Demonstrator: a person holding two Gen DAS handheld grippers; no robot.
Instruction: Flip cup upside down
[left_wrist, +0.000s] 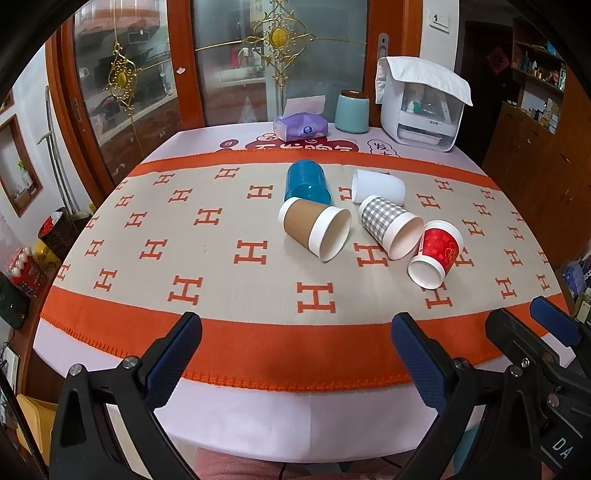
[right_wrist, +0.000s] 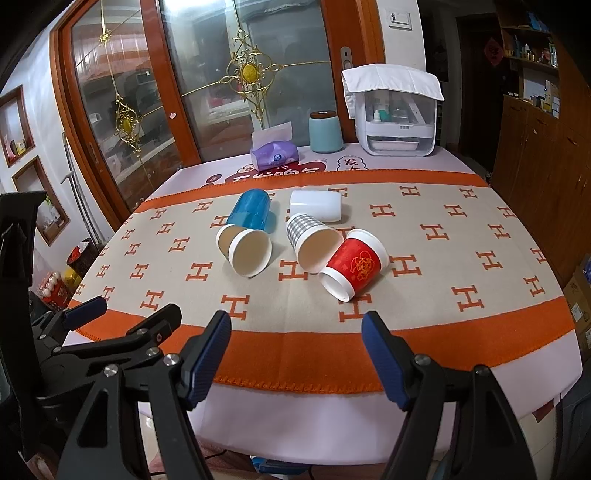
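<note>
The left gripper (left_wrist: 295, 354) is held with its jaws spread wide and nothing between them, over the near orange border of the cloth (left_wrist: 221, 258). The right gripper (right_wrist: 295, 354) is likewise held wide and empty, just beside the left one at the table's near edge; both are well apart from the cups.

Five cups are seen lying on their sides near the middle of the cloth. The red cup (right_wrist: 354, 264) lies nearest, its mouth turned toward the grippers, touching the checked cup (right_wrist: 312, 240). The brown cup (right_wrist: 245, 251) lies to the left, with the blue cup (right_wrist: 251, 210) behind it and the white cup (right_wrist: 316, 205) at the back.

No cup has been flipped; the task is judged to be at its start, with approach not yet made. A reach forward is called for, a grip across one cup's wall, then a turn of the wrist so the mouth is set down on the cloth. The red cup seems the easiest to reach, but care is needed not to nudge the checked cup.
</note>
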